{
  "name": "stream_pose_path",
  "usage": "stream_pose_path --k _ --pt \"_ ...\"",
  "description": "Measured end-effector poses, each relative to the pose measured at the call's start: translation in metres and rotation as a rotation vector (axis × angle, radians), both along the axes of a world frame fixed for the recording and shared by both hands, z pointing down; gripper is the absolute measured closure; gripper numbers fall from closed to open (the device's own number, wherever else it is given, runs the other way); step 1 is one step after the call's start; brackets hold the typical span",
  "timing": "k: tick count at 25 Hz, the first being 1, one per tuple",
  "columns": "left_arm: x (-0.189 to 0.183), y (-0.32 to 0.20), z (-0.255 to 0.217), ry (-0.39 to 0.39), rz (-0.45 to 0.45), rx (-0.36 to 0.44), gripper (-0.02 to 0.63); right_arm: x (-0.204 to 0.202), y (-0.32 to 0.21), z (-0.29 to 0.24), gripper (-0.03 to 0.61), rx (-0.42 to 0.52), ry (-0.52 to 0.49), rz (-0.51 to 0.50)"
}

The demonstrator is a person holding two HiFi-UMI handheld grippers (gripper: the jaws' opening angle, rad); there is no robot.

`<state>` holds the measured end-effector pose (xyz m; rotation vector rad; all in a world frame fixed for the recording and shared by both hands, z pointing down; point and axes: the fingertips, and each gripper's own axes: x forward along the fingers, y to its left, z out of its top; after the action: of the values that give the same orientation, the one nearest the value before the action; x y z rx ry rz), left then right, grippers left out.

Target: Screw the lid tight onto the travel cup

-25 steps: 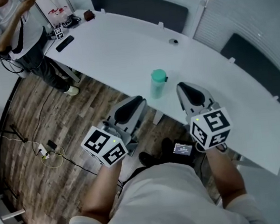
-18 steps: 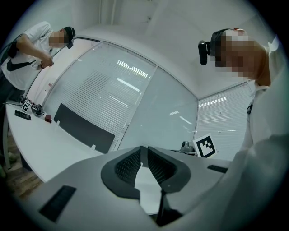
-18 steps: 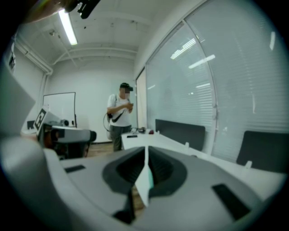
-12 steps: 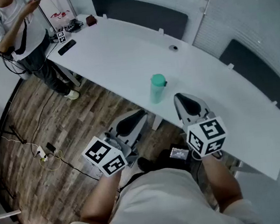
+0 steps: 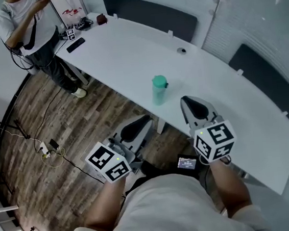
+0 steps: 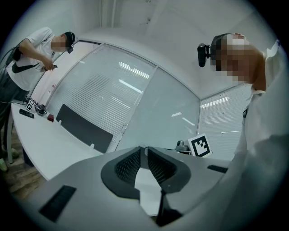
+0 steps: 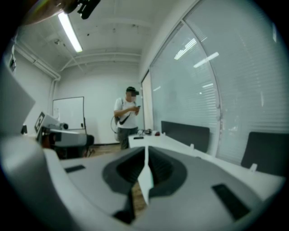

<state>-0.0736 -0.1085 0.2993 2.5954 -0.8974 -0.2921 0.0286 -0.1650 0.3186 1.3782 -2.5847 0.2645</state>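
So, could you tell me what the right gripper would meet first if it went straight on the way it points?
Nothing near, it seems: the right gripper, jaws shut, points along above the white table, passing right of the green travel cup, which its own view does not show. Its height is unclear.

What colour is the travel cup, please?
The travel cup is teal green, clearest in the head view.

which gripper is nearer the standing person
Left. The left gripper sits on the person's side of the cup; the right gripper is on the cup's other side, farther off.
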Motion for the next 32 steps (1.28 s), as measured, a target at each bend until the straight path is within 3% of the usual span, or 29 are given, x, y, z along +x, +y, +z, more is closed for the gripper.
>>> stream_pose_path --k 15,32 --pt "0.06 0.052 0.002 0.014 -0.078 -0.025 0.543 0.054 0.05 -0.002 0.543 0.0 -0.016 -0.082" --pt "0.096 0.118 0.012 -0.01 -0.189 -0.049 0.543 0.086 0.102 0.001 0.543 0.017 -0.046 -0.197"
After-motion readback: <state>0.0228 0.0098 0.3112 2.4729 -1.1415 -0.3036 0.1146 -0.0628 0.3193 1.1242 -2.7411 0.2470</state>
